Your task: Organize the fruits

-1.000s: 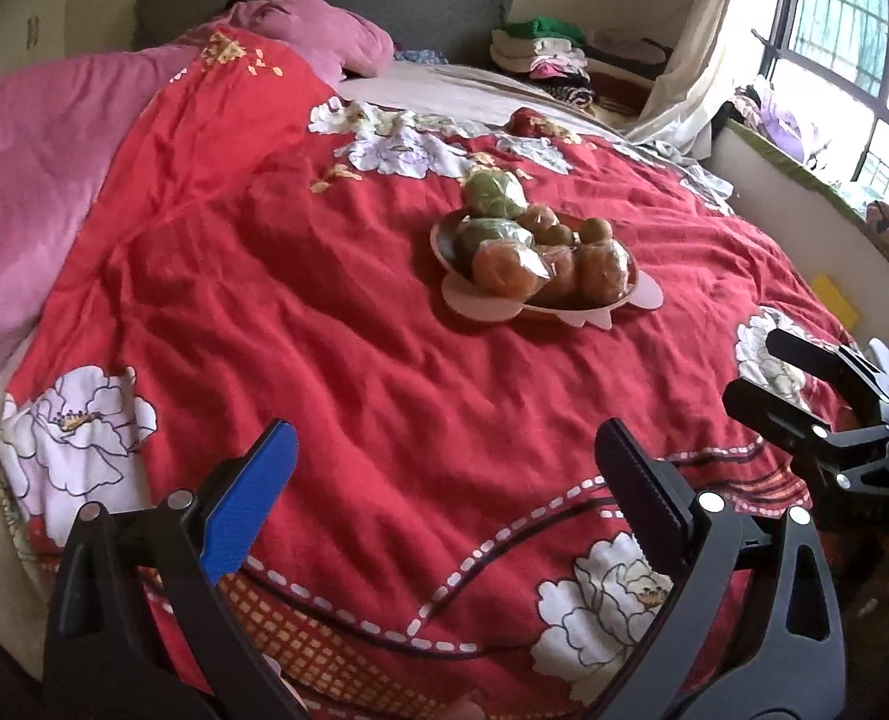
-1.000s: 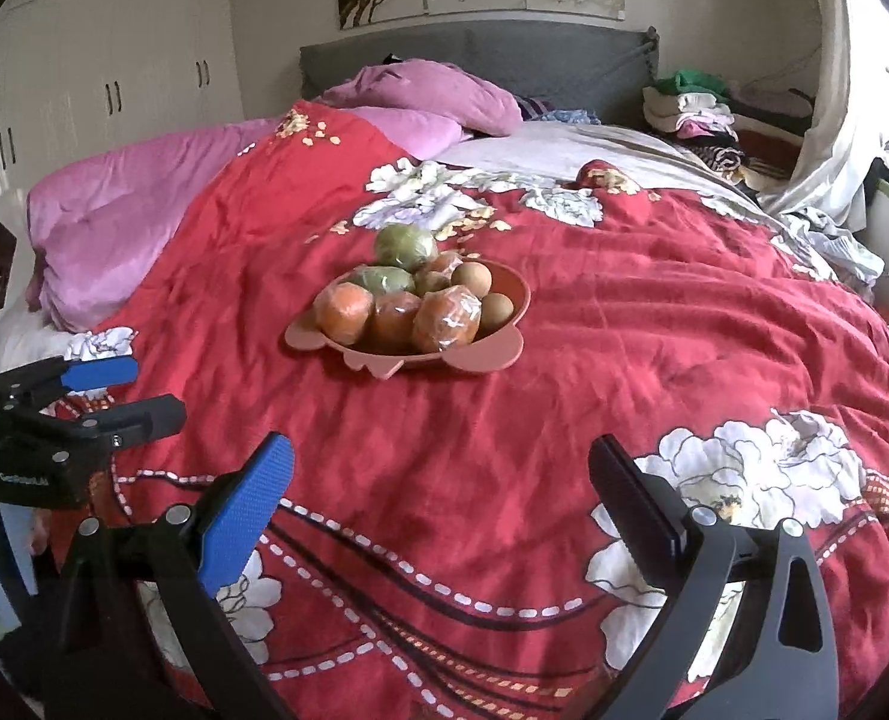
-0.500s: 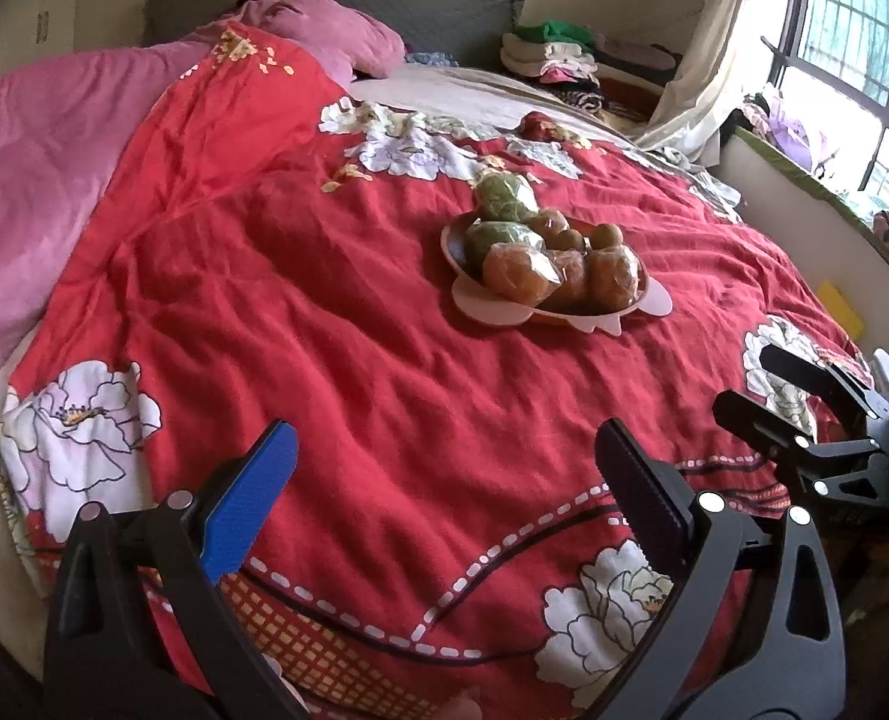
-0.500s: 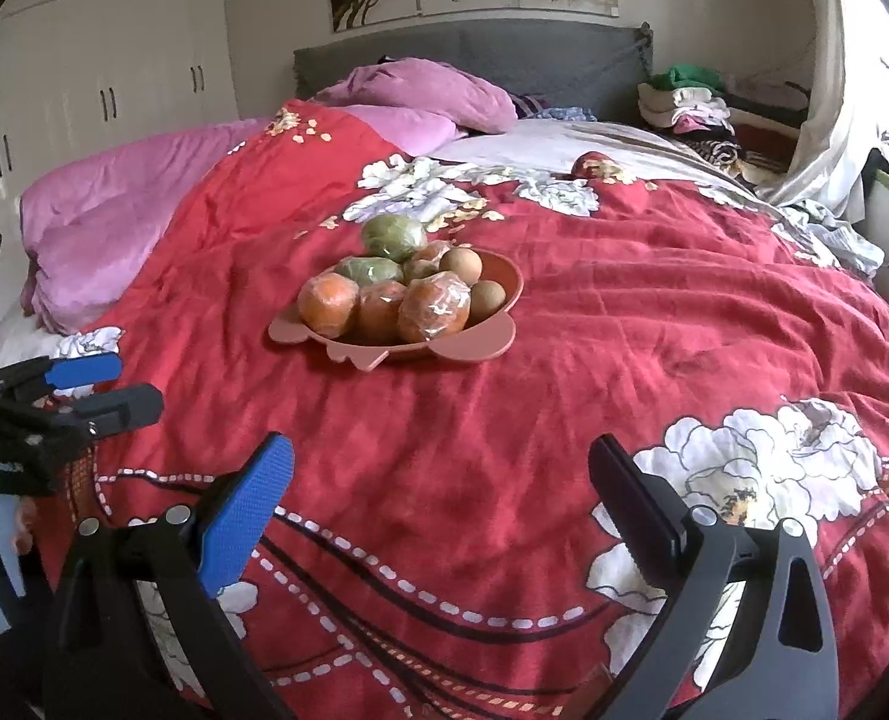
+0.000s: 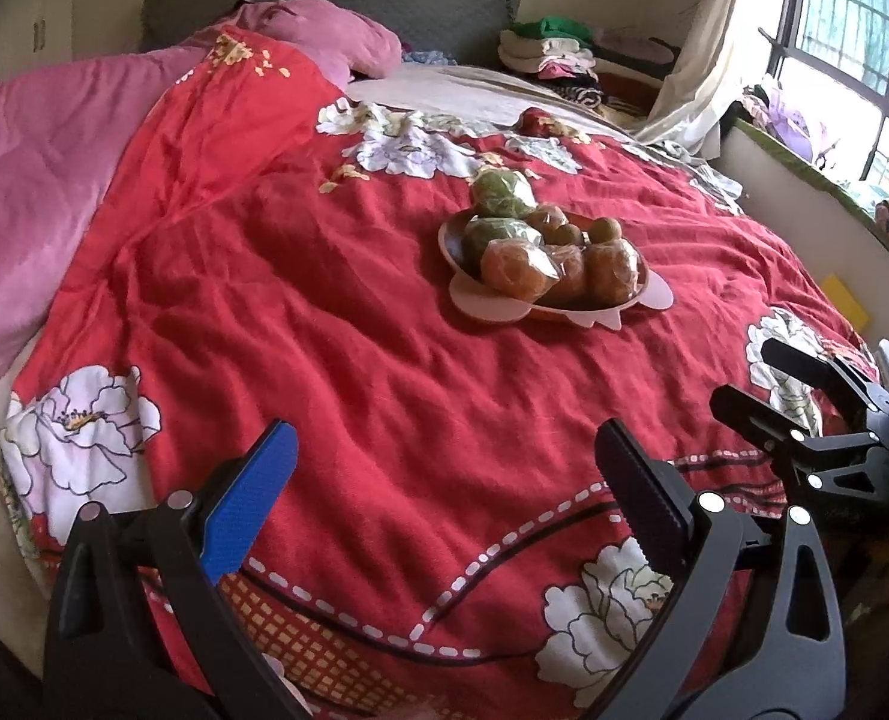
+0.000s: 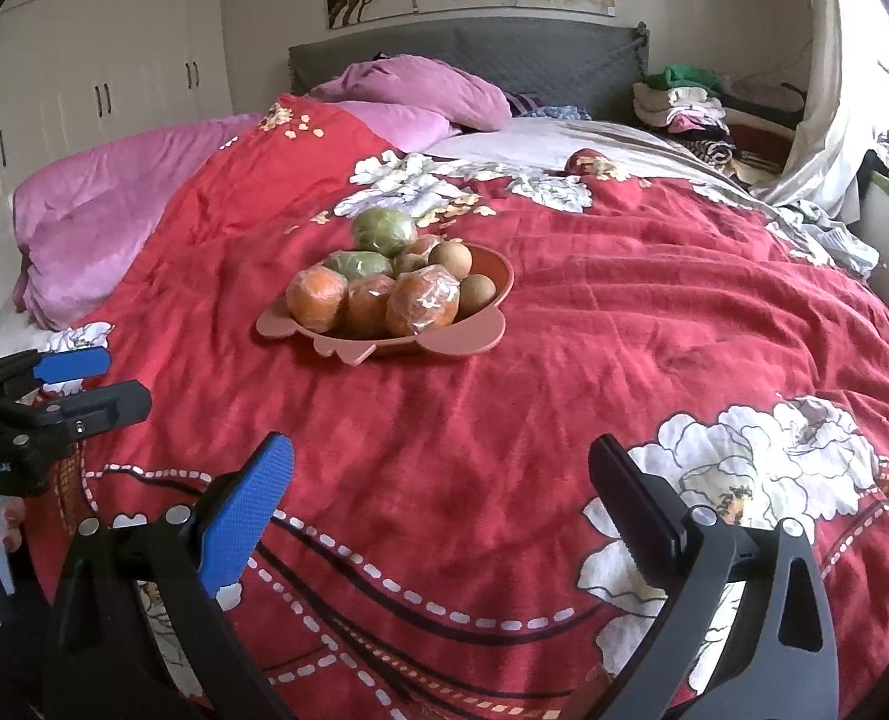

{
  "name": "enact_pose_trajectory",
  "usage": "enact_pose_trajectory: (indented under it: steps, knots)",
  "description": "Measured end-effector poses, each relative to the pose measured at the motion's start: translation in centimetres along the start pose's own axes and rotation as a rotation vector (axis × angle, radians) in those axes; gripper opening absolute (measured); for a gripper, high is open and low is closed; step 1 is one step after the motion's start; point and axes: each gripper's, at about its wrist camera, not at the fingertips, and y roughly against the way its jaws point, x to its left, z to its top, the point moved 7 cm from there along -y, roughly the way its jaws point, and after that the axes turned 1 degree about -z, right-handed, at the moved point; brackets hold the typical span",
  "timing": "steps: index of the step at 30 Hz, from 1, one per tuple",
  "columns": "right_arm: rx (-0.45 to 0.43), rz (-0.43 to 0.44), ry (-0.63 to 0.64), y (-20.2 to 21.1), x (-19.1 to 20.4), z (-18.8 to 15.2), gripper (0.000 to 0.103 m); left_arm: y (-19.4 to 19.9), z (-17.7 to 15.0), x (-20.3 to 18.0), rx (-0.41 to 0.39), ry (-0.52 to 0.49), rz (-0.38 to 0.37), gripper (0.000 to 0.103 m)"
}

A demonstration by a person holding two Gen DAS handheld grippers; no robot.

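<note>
Nearest the cameras, the left gripper point(image 5: 444, 480) and the right gripper point(image 6: 438, 480) each hover low over the red flowered quilt point(image 6: 624, 348) at the foot of the bed, both with jaws spread wide and holding nothing, the two tools side by side and apart. Farther up the quilt, near its middle, sits a pink plate point(image 6: 468, 339) heaped with plastic-wrapped oranges point(image 6: 423, 306) at the front, brown kiwis point(image 6: 474, 293) to the right and green fruits point(image 6: 383, 231) at the back, well apart from both grippers. Beyond it lie pink bedding point(image 6: 114, 204), the grey headboard point(image 6: 552, 60) and folded clothes point(image 6: 684, 105).
</note>
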Motion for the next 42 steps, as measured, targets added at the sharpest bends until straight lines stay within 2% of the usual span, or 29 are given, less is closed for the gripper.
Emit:
enact_pose_trajectory:
  steps: [42]
  knots:
    - [0.011,-0.005,0.008,-0.35,-0.14,-0.28,0.098,0.04,0.14,0.10,0.005,-0.002,0.009,0.093]
